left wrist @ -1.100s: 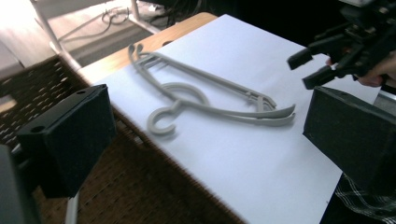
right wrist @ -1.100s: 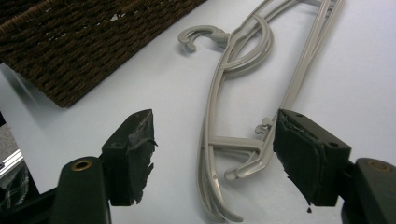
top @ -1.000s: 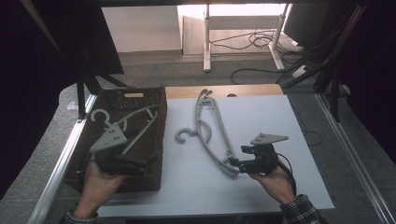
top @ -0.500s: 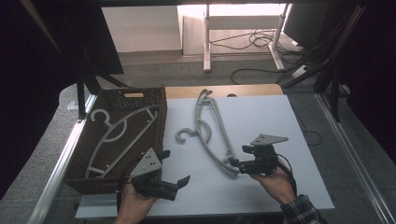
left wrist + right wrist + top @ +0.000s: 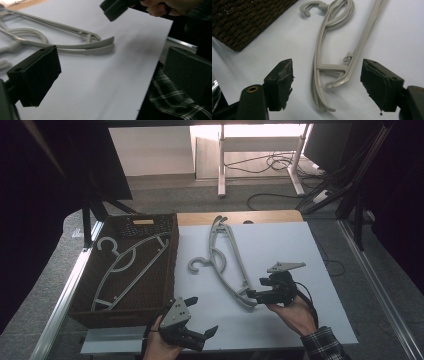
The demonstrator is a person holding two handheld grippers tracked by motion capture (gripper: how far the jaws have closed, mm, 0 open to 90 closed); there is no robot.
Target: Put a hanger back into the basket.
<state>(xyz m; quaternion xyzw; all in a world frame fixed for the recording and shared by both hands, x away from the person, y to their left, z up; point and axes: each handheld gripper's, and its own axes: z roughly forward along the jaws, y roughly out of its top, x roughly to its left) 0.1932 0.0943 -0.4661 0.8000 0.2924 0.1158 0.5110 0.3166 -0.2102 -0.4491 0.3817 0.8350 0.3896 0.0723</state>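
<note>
Okay, right gripper (image 5: 252,295) first: lower right of centre in the high view, jaws apart and gripping nothing, its pads straddling the near end of the grey hangers on the sheet (image 5: 322,75) without touching them in the right gripper view. I read two, maybe more, hangers stacked and partly nested there, hooks toward the upper left of that view. My left gripper (image 5: 202,317) sits bottom centre of the high view, jaws also wide apart and empty, and the left gripper view shows bare white sheet (image 5: 100,82) between them, with the hanger ends at upper left. Further out, the woven basket (image 5: 170,270) is at left of the high view with one hanger in the basket (image 5: 127,267) lying flat inside. I'd guess the next job is picking one hanger off the sheet and carrying it to the basket. Risks: closing on the stack grabs both bars, so two lift together or one snags by its hook and drops. The thin curved arm could also slip from the pads or skid across the smooth sheet.
</note>
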